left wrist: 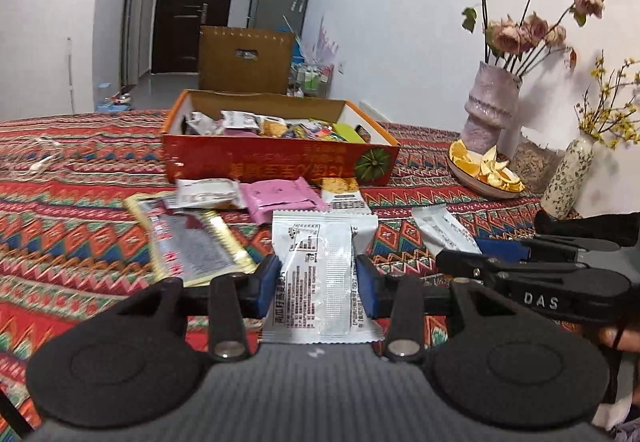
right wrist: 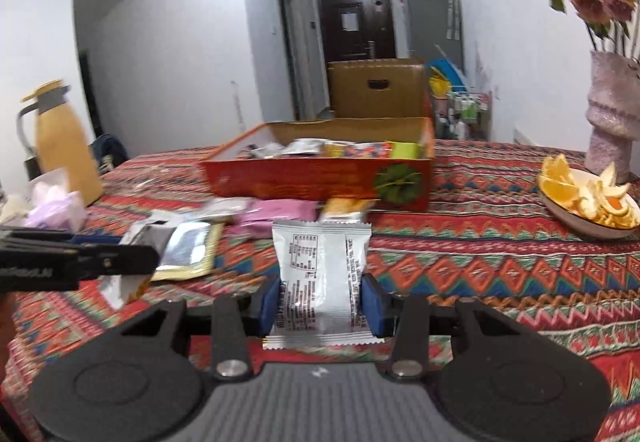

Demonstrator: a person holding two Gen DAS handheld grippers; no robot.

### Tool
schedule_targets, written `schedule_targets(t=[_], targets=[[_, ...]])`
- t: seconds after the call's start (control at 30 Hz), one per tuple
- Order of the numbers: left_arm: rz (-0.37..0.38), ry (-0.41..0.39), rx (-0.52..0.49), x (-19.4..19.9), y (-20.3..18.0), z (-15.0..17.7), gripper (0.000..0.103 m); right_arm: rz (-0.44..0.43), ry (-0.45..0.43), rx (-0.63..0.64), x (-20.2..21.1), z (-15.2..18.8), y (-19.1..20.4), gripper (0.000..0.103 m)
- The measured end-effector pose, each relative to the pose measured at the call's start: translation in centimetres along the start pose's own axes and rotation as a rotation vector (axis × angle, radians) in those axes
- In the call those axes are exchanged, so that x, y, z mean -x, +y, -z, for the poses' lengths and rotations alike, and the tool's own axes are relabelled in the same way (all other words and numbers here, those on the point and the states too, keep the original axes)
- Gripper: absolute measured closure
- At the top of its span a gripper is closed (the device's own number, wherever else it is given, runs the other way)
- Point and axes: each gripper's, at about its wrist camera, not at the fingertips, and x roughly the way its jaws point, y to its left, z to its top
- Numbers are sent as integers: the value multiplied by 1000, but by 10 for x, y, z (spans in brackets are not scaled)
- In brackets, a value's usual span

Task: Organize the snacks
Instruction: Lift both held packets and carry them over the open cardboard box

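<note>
While each gripper's fingers [left wrist: 365, 282] pinch a white snack packet [left wrist: 320, 274], carry both over the orange box [left wrist: 276, 162] wall toward the table's far edge before letting go.

1. The worktop [left wrist: 80, 178] is covered by a red patterned cloth.
2. An orange box [left wrist: 276, 162] of snacks is set on it.
3. Loose packets are strewn before the box, a pink packet [left wrist: 280, 198] among them.
4. A dish of orange peel [left wrist: 484, 170], two vases and a yellow jug [right wrist: 64, 146] are stood there.
</note>
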Motion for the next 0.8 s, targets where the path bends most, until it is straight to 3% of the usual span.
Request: schedule_targets(t=[0.23, 0.43, 0.63, 0.8], targets=[[4, -65, 13, 41, 14, 7, 61, -29, -24, 42, 23, -1, 40, 61], [6, -84, 44, 50, 27, 5, 61, -38, -35, 59, 25, -6, 56, 61], [29, -142, 4, 43, 36, -37, 61, -47, -77, 131, 10, -43, 59, 61], [13, -171, -15, 9, 44, -82, 61, -61, -104, 175, -25, -88, 51, 61]])
